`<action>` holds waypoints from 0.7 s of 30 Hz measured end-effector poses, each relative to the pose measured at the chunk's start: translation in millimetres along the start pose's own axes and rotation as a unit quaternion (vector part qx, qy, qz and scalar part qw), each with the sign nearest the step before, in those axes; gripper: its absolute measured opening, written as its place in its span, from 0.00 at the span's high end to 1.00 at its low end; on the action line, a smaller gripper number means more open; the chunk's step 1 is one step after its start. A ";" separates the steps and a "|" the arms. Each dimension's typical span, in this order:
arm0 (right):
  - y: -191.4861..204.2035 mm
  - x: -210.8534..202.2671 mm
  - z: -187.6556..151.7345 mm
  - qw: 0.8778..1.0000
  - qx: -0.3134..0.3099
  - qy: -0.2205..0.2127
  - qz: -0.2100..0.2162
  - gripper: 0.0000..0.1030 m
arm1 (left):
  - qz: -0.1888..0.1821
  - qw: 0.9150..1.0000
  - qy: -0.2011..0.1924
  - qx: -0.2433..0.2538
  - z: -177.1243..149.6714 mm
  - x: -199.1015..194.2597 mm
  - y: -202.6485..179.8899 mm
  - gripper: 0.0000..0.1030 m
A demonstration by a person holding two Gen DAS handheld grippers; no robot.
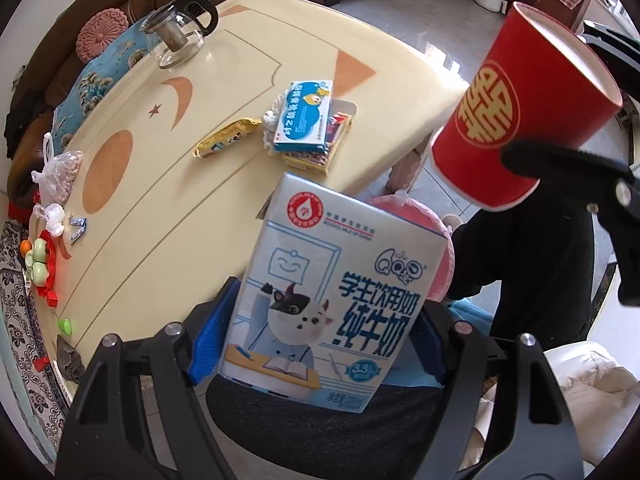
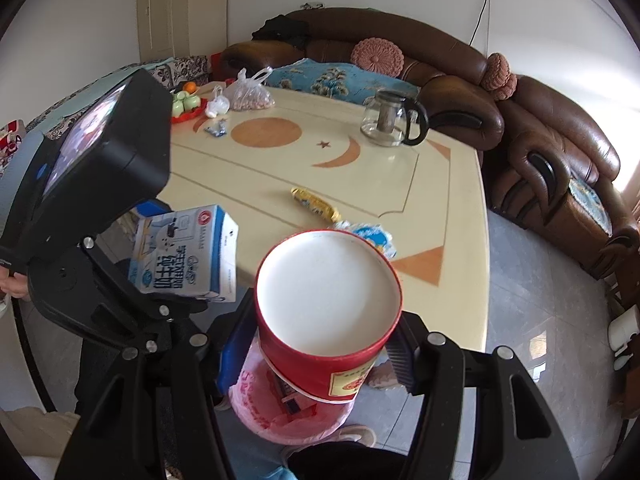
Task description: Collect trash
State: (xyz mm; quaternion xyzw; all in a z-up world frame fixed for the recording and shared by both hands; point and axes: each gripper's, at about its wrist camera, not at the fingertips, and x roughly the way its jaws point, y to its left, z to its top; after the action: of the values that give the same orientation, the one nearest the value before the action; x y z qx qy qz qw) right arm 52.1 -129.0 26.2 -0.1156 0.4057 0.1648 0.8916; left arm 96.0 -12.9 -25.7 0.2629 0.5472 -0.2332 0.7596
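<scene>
We see a brown leather sofa [image 2: 540, 128], glossy and deeply creased, curving round the far and right sides of the room, with round crocheted pink cushions [image 2: 378, 56] on its back. In front of it stands the bench [image 2: 448, 208], a smooth cream top with rounded edge, inlaid with an orange disc, a crescent, a star and triangles. Below the near edge of the bench, on the grey tiled floor, sits a bin lined with a crinkled pink plastic bag [image 2: 280, 412]. On the far part of the bench stands a clear glass teapot [image 2: 390, 120] with a black handle; at the far left lie knotted thin plastic bags [image 2: 250, 94] beside a red tray of small green cups [image 2: 186, 104]. Nearer lies a flat gold foil wrapper [image 1: 226, 138] and a blue and white cardboard box [image 1: 304, 116] stacked on a yellow one. Our left tongs [image 1: 320, 348] are clamped on a rectangular milk carton [image 1: 340, 284], glossy pale blue with a cartoon cow, its sides pressed by the blue pads, held off the near edge of the bench. Our right tongs [image 2: 316, 352] are clamped on a tapered red paper cup [image 2: 328, 292], white and matt inside, tilted above the pink bag.
</scene>
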 end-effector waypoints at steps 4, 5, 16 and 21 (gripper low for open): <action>4.8 4.5 -9.4 1.000 0.001 0.009 0.004 0.44 | -0.002 1.000 0.007 0.007 -5.5 6.4 -7.4 0.26; 5.4 5.2 -10.6 1.000 0.001 0.011 0.005 0.44 | -0.002 1.000 0.008 0.009 -6.4 7.7 -8.7 0.26; 10.7 22.0 -31.2 0.999 0.012 0.031 0.019 0.44 | -0.016 1.000 0.021 0.003 -17.2 38.9 -20.4 0.26; 11.2 39.7 -44.1 0.999 0.019 0.047 0.020 0.44 | -0.026 0.999 0.033 0.000 -21.8 62.0 -26.7 0.26</action>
State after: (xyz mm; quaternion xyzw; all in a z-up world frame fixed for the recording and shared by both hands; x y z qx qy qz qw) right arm 41.9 -125.7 -33.3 -0.0979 0.4521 0.1697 0.8702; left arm 81.5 -22.8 -94.5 0.2559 0.5789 -0.2436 0.7349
